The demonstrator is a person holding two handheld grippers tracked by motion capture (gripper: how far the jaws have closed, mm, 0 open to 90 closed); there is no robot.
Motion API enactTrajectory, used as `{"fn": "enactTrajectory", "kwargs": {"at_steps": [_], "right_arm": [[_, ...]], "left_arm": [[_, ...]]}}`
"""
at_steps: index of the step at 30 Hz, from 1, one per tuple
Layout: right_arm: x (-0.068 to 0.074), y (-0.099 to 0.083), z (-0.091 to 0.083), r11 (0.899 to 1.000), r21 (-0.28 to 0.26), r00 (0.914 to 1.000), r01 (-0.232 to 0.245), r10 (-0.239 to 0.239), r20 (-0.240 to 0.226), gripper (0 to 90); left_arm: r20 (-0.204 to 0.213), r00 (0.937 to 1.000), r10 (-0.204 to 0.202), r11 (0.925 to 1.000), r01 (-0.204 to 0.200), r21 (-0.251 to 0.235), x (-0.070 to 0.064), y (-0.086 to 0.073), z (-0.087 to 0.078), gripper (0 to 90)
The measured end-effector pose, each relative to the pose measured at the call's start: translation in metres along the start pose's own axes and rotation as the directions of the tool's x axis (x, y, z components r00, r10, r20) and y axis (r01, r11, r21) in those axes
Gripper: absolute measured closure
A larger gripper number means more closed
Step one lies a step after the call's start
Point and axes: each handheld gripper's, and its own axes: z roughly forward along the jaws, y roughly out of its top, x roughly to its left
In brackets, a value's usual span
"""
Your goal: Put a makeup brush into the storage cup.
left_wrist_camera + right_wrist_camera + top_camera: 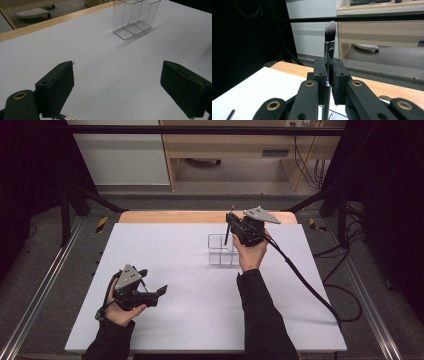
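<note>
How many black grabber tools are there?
2. The left gripper is held over the front left of the table, jaws wide open. The right gripper is farther back by the clear holder, jaws shut on a makeup brush.

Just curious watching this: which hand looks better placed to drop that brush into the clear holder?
Right. The right tool grips the makeup brush upright above the clear holder; the left tool is open, farther away.

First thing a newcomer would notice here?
The makeup brush, clamped upright in the right gripper, bristles up, raised over the clear divided organizer at the far middle of the white table. Next, the left gripper, jaws wide open, held low at the near left.
</note>
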Motion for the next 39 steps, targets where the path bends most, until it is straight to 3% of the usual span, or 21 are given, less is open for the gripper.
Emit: {"fn": "enactTrajectory", "kwargs": {"at_steps": [39], "right_arm": [[0.003, -0.026, 0.022, 0.996, 0.085, 0.9994, 0.013, -0.016, 0.031, 84.0]], "left_arm": [[-0.004, 1.0000, 0.003, 1.0000, -0.003, 0.001, 0.001, 0.000, -0.001, 11.1]]}}
